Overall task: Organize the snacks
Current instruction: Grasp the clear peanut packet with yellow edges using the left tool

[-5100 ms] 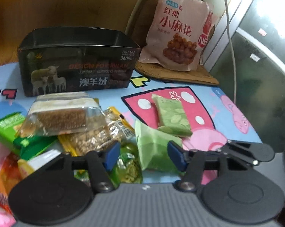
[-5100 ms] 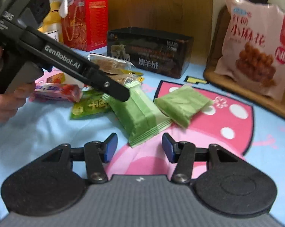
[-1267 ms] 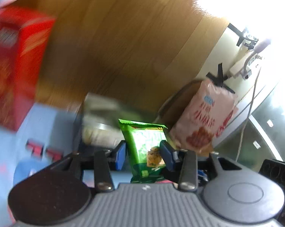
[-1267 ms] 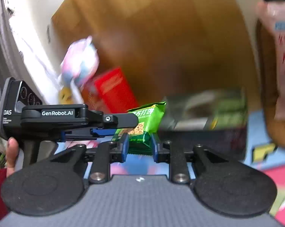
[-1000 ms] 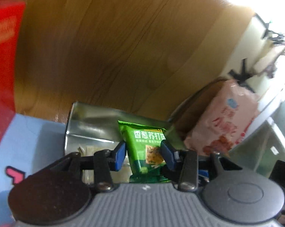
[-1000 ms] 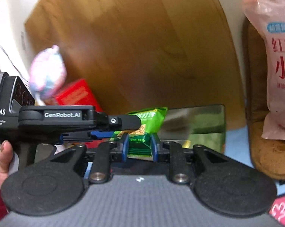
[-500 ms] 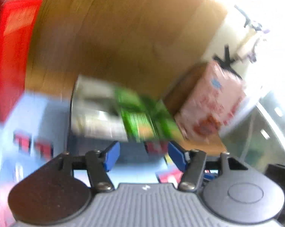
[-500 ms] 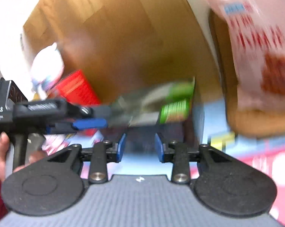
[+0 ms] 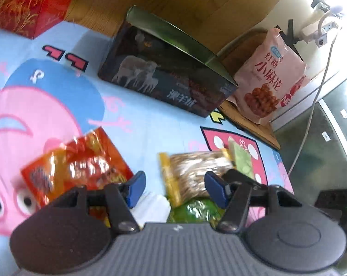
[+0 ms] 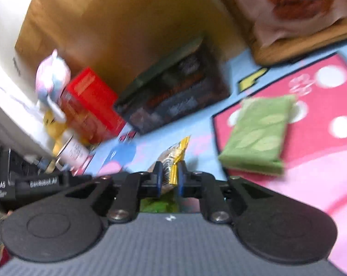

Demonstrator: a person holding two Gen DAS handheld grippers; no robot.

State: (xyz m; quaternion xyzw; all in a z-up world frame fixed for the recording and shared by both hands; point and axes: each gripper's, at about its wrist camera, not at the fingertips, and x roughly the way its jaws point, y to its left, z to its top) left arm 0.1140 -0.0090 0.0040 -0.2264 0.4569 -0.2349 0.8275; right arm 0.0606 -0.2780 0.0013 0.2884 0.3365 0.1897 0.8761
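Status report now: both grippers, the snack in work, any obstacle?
Right gripper shut on yellow-edged snack pack. Left gripper open, empty, over the pile. Dark box beyond, path clear.

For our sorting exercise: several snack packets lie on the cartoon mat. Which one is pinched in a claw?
The clear, yellow-edged packet: the right claw is shut on its end. The orange-red packet and pale green packet lie untouched.

The box [image 9: 166,78] sits at the back of the counter [image 9: 136,119]. Left of the box stands a carton [image 9: 24,2]; right of it leans a big bag [image 9: 269,78]. Before the box lie a foil pack [image 9: 81,168], a nut pack [image 9: 194,172] and a wafer pack [image 10: 258,135].
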